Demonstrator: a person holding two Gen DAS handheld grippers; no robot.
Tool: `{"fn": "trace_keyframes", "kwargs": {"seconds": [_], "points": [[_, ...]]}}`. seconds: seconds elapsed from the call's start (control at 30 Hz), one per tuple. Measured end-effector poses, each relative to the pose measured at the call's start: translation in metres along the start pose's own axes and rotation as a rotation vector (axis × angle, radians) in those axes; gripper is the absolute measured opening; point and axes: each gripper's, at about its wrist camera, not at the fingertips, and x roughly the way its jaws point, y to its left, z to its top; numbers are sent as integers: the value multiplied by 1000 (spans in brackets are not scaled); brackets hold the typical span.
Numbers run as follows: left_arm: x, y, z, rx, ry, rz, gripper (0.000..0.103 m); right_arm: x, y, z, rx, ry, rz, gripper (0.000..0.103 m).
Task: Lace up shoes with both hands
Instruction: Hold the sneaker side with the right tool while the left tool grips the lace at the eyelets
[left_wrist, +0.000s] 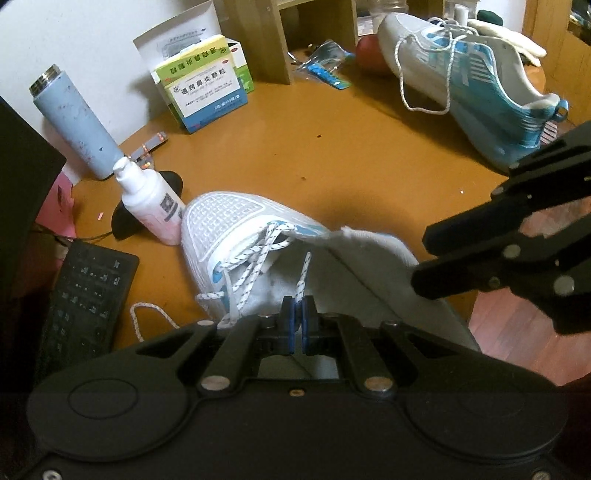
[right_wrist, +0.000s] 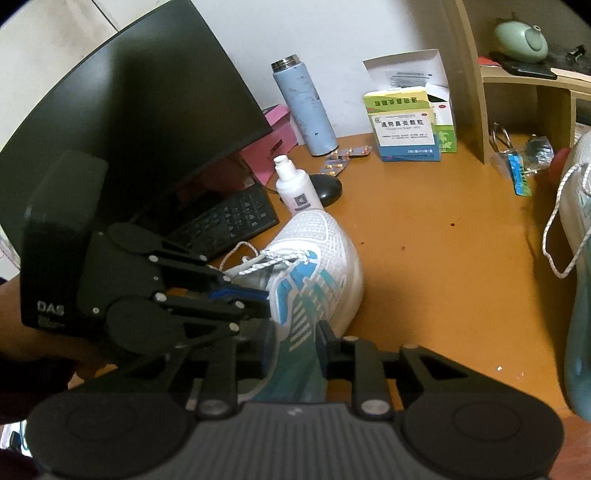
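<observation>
A white and blue sneaker lies on the orange table, toe pointing away, its speckled white lace threaded through the front eyelets. My left gripper is shut on one lace end, which sticks up from between its blue pads. In the right wrist view my right gripper straddles the side wall of this sneaker, with a finger against each face. There my left gripper reaches in from the left, over the shoe's opening. A second sneaker lies at the far right, its lace hanging loose.
A white spray bottle touches the sneaker's toe. A blue flask, medicine boxes, a mouse, a keyboard and a monitor crowd the left and back. A wooden shelf stands behind. The table edge is at the right.
</observation>
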Motion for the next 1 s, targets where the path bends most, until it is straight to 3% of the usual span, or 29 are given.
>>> {"fn": "trace_keyframes", "kwargs": {"seconds": [1.0], "points": [[-2,4,12,-10,-53,-32,1,1,-3,3,18,16,15,30]]}}
